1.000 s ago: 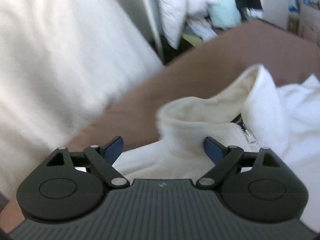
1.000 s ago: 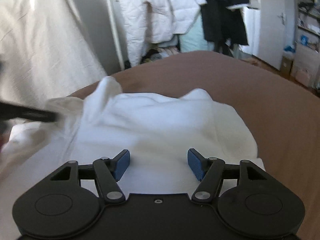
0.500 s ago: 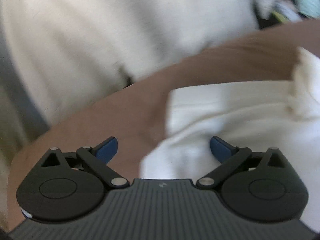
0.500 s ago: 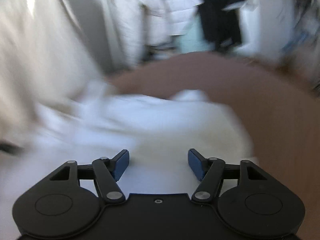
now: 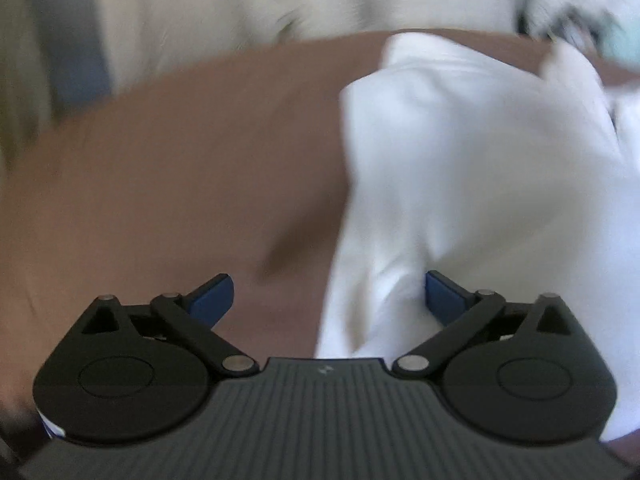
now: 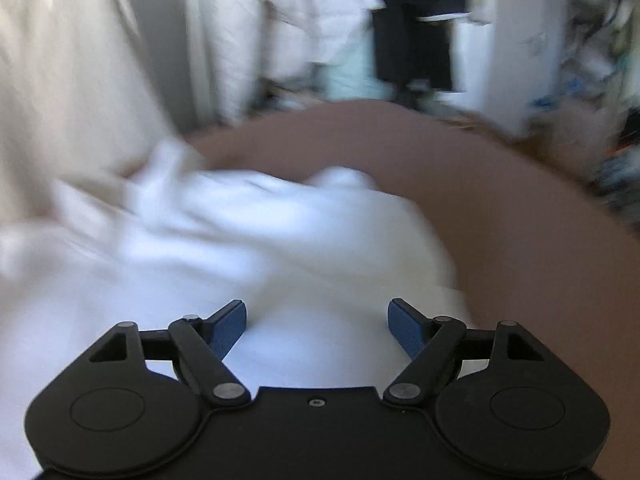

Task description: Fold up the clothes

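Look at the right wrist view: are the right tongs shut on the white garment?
No: the right tongs stand wide open above the white garment, their blue pads well apart.

My left tongs (image 5: 327,296) were matt black plastic with shiny metal pins and blue rubbery pads (image 5: 442,296). The white top (image 5: 472,168) was soft, thick cloth. The brown bed cover (image 6: 520,216) looked smooth and dull.

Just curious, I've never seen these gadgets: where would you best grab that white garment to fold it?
Probably its near left edge, where the white garment ends against the brown surface. That edge lies between the open fingers of the left tool, so come from the left, low along the surface. Blur hides finer detail.
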The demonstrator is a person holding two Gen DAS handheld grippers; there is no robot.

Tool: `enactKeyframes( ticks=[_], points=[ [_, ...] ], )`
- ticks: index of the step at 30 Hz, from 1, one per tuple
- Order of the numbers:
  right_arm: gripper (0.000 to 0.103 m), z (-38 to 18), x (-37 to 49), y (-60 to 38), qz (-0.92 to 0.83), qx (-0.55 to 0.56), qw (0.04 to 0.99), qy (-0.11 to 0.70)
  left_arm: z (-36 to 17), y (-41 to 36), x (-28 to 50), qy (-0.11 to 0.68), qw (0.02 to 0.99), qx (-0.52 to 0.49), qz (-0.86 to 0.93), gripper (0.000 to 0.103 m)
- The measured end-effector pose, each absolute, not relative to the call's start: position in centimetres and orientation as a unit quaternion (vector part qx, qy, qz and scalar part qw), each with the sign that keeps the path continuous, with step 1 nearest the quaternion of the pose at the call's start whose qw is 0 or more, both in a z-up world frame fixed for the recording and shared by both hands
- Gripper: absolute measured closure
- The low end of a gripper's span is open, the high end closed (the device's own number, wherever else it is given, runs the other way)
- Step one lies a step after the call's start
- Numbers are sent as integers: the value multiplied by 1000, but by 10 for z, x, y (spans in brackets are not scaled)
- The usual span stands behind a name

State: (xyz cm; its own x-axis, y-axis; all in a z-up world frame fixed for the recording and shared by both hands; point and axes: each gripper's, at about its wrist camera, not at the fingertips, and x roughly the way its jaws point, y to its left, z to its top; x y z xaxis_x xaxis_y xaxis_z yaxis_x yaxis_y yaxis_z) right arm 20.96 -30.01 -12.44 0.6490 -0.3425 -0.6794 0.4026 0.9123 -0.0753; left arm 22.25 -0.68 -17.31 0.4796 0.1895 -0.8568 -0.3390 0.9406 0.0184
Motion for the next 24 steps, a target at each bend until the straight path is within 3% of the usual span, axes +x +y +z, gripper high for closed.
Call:
enactKeyframes(
  ticks=[3, 7, 12, 16, 19, 24],
  points=[
    [21, -112, 184, -307, -262, 32, 894, 362, -161, -9, 207, 460, 868, -66, 173, 1],
    [21, -81, 147, -314, -188, 150, 916, 321, -149, -22, 190, 433, 890, -77, 124, 4],
    [21, -100, 103, -321, -126, 301, 893, 310, -137, -35, 170, 400, 909, -104, 50, 4],
    [21, -125, 83, -340, -160, 391, 840, 340, -161, -21, 181, 485, 861, -135, 77, 2],
    [20, -150, 68, -353, -173, 470, 794, 346, -180, 8, 185, 533, 806, -246, 74, 0],
    [20, -181, 72, -369, -195, 547, 749, 319, -191, 15, 194, 520, 806, -273, 73, 0]
  ],
)
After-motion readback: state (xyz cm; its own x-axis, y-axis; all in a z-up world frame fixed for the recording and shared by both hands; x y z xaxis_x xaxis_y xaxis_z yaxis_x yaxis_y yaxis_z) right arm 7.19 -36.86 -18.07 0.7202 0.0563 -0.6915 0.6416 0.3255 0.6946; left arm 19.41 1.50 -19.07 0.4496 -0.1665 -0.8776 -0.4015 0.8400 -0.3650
